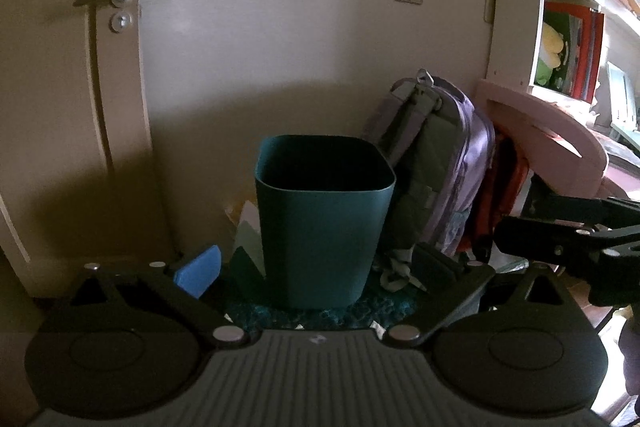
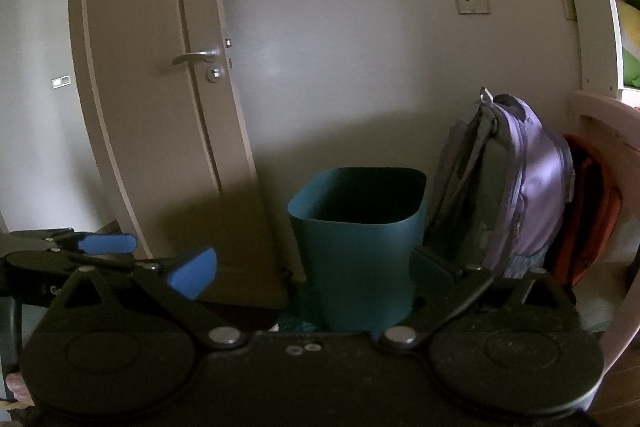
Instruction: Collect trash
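Against the wall, between the door and a backpack, stands the bin, teal, upright, its mouth open and dark inside; what it holds cannot be told. It rests on a teal rug. Pale sheets of paper lean just beside its left side in the left wrist view. The backpack, lilac and grey, is propped upright near the bin's right side, with an orange bag behind it and a pink chair beyond. A shelf of books fills the upper right corner.

Left tongs are spread wide with nothing between the fingers; the bin sits in the gap ahead of them, apart from both pads. Right tongs are likewise spread wide and empty, aimed at the bin from a little further left, so the bin shows right of centre in that view. Each pair of tongs appears at the edge of the other's view, side by side. No loose trash is visible in either pair.
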{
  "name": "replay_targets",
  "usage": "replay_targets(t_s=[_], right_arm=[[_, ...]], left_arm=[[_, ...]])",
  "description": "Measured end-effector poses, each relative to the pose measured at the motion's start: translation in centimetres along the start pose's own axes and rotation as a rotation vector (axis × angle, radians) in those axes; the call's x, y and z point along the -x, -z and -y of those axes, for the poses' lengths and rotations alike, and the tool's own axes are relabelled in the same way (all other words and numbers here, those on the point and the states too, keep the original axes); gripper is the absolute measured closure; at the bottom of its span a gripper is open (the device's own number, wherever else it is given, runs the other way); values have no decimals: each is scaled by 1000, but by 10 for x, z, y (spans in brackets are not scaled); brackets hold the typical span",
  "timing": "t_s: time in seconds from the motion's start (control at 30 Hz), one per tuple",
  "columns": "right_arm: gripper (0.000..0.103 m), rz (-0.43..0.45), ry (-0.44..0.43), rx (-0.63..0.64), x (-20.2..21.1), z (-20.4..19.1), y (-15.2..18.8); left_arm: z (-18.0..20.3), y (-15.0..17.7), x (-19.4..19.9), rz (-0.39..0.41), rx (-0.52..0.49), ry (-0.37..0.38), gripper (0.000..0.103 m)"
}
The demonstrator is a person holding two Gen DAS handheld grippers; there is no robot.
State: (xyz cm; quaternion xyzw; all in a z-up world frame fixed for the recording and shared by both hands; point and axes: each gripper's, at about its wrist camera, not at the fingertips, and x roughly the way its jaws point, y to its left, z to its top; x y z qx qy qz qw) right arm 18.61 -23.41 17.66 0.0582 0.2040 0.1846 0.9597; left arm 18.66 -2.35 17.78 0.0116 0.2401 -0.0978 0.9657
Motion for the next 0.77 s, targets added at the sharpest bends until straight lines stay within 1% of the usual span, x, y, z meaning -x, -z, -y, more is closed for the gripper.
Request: replay_targets(t_s=[0.37,0.47,0.6,0.77], right_arm=[[0,-1,3,2,9,-6,9],[0,-3,0,3,11,-6,12],[0,-2,-1,9,13,-9,15],[0,-3,-2,4,15,-8,17]], left_arm=[[1,6,16,31,-4,-19,1],[1,6,17,26,-1,-12,1],[0,9,19,28,3,-24,1],[-3,12,16,0,29,-18,1]])
